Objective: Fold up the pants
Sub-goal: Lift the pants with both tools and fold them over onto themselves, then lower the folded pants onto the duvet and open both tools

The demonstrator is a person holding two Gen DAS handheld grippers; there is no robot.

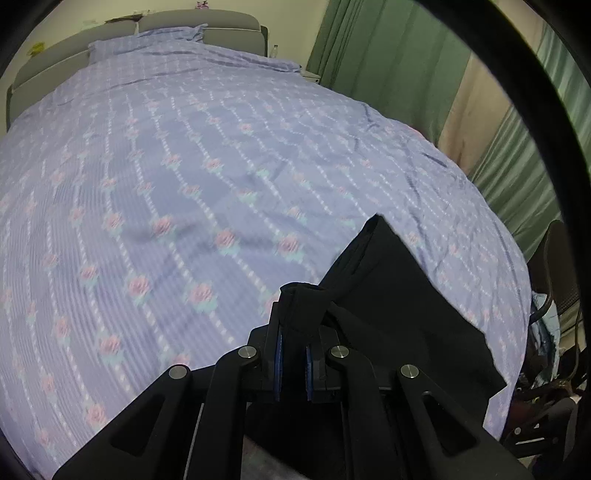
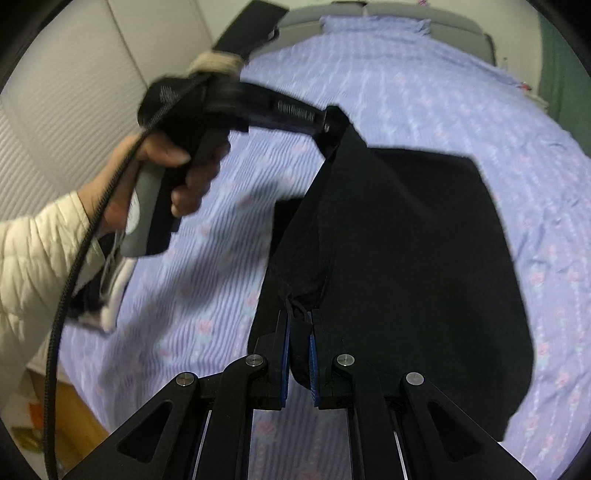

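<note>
Right fingers [image 2: 300,332] pinching black pants [image 2: 424,258], left hand [image 2: 162,177] visible.

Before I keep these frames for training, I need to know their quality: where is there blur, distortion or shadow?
Left wrist view: fisheye bulges the bed, floral print smeared by motion, left gripper and black pants fairly crisp. Right wrist view: the person's hand is blurred, dark shadows fall on the sheet beside the pants, right gripper sharp.

Left wrist view: you look steeply down along the fingers, close over the bed [image 1: 184,166], facing its headboard [image 1: 199,16].
Right wrist view: same downward tilt, close.
Shared: bed, black pants [image 2: 424,240].
</note>
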